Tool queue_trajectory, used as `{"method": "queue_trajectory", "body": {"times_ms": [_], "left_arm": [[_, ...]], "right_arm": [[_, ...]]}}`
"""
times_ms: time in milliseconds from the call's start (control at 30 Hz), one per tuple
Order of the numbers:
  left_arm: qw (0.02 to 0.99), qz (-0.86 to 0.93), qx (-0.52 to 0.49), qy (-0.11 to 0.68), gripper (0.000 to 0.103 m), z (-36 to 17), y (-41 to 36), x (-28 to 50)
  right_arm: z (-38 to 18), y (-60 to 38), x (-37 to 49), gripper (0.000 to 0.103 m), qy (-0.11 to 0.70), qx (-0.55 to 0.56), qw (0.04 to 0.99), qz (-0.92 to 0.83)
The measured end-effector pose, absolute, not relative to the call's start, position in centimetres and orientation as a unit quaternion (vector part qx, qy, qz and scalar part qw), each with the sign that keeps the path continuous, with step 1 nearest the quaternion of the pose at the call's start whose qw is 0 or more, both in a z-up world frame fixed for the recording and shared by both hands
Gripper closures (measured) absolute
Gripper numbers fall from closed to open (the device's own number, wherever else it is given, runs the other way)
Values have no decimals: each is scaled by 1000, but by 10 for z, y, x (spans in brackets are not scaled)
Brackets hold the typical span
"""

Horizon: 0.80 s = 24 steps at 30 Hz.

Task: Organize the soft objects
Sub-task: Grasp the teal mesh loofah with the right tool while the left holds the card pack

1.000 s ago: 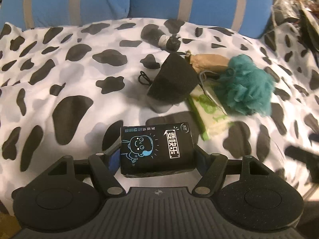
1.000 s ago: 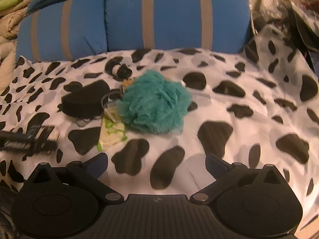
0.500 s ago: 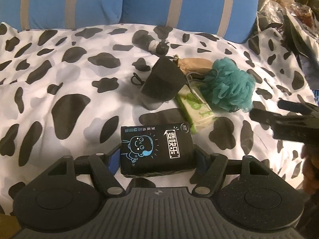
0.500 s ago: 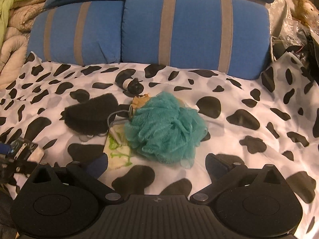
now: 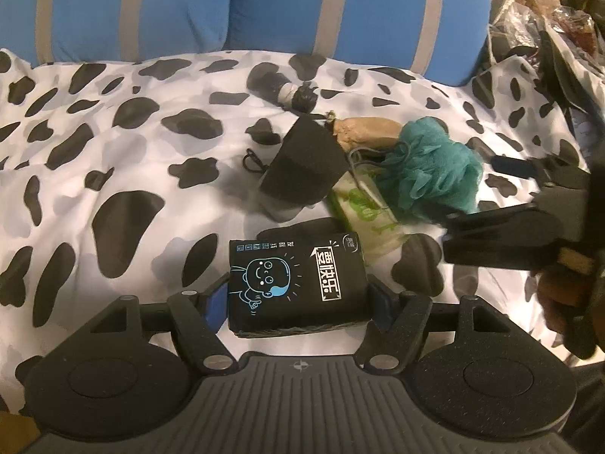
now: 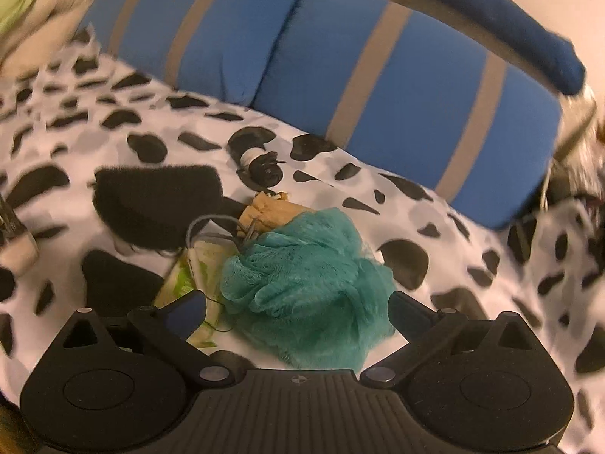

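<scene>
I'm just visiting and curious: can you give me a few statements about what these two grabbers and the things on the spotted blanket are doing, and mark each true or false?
1. The left gripper clamps a black tissue pack. True.
2. The right gripper is shut on the teal bath pouf. False: it is open, fingers either side of the pouf.
3. The pouf is red. False: teal.
4. Blue striped pillows sit behind the cow-print blanket. True.

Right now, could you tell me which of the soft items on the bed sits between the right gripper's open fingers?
The teal mesh bath pouf sits there; the black sponge and green-printed tissue pack lie left of the right gripper.
</scene>
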<state>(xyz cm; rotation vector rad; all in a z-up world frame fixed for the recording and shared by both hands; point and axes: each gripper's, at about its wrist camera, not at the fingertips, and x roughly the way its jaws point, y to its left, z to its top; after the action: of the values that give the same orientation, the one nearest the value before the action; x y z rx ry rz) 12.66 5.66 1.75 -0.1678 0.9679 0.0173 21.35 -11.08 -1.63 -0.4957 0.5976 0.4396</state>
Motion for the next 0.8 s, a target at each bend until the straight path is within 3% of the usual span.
{"method": "queue_trajectory", "body": {"times_ms": [367, 467, 633, 800], "left_arm": [[884, -4, -84, 460, 33, 19, 51, 132], [883, -5, -86, 462, 33, 18, 51, 132], [881, -7, -89, 464, 33, 17, 52, 132], [882, -10, -86, 464, 33, 16, 50, 132]], "right_arm": [[-49, -88, 237, 14, 269, -341, 881, 191], [-53, -85, 236, 27, 265, -353, 876, 192], [-49, -87, 235, 57, 271, -345, 879, 188], [-39, -96, 233, 73, 272, -319, 891, 176]]}}
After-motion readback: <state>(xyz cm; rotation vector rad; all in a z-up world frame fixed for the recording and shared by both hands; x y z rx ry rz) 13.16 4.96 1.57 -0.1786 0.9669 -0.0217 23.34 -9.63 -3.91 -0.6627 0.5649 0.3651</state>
